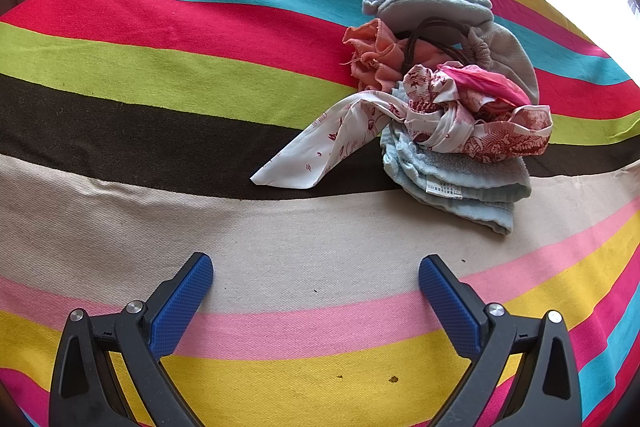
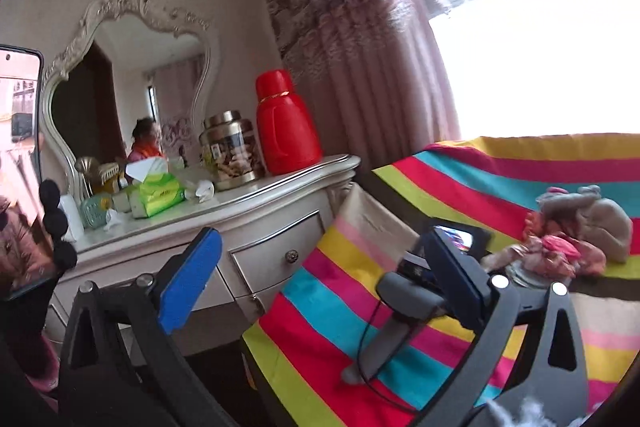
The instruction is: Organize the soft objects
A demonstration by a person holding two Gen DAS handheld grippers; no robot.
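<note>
A heap of soft things point(image 1: 448, 99) lies on the striped bedspread point(image 1: 200, 67), right of centre. It holds a grey-blue fleece piece point(image 1: 424, 5), a salmon cloth point(image 1: 376, 55), dark hair ties point(image 1: 436, 39), a white scarf with red print point(image 1: 352, 139), a pink piece point(image 1: 484, 83), a grey pouch point(image 1: 508, 55) and a folded light-blue towel point(image 1: 460, 183). My left gripper point(image 1: 316, 267) hovers open in front of the heap, nothing between its blue pads point(image 1: 180, 307). My right gripper point(image 2: 320, 247) is open and empty, off the bed's corner, with the heap point(image 2: 580, 239) far right.
Left of the bed stands a white dresser point(image 2: 264, 239) with a red thermos point(image 2: 286, 123), a tin point(image 2: 232, 151), a tissue pack point(image 2: 156, 195) and an ornate mirror point(image 2: 128, 79). A phone point(image 2: 16, 167) is mounted at the left edge. The left device's grey handle point(image 2: 396, 315) is over the bedspread point(image 2: 480, 179).
</note>
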